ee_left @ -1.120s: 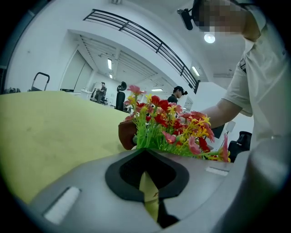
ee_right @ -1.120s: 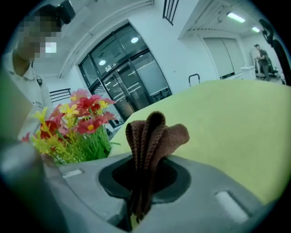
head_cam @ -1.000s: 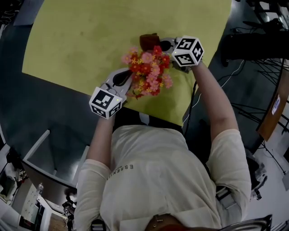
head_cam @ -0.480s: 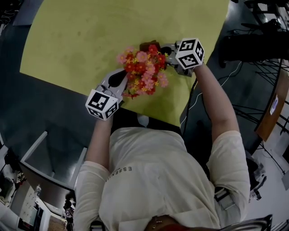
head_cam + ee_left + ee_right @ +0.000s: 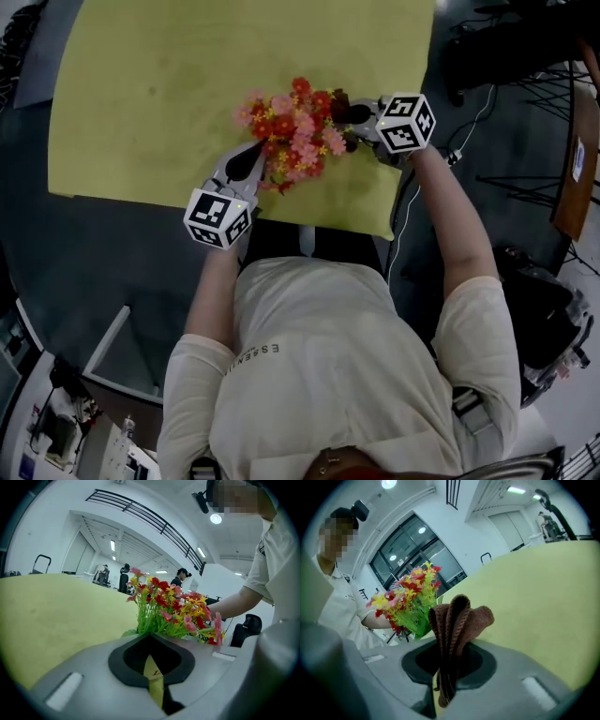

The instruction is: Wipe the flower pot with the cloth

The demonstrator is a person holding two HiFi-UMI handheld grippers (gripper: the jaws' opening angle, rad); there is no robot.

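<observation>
Nearest me, at lower centre of the head view, my left tongs are drawn together. In the left gripper view only a yellowish strip shows in the slit, and I can't make out any part of the pot caught there. Just past their tips rises the bunch of red, pink and yellow artificial flowers. The flower pot sits beneath that bunch, near the lower edge of the yellow-green tabletop, hidden from above by the blooms.

To the right of the flowers, my right tongs are clamped on the brown ribbed cloth, which stands up folded out of the slit — close beside the blooms but, as far as I can tell, not on the pot.

I judge the wipe is at its approach — cloth in hand, pot wall not yet met. Next I'd bring the cloth down below the flowers against the pot's side, with the left tongs steadying the pot so it doesn't slide or tip.
</observation>
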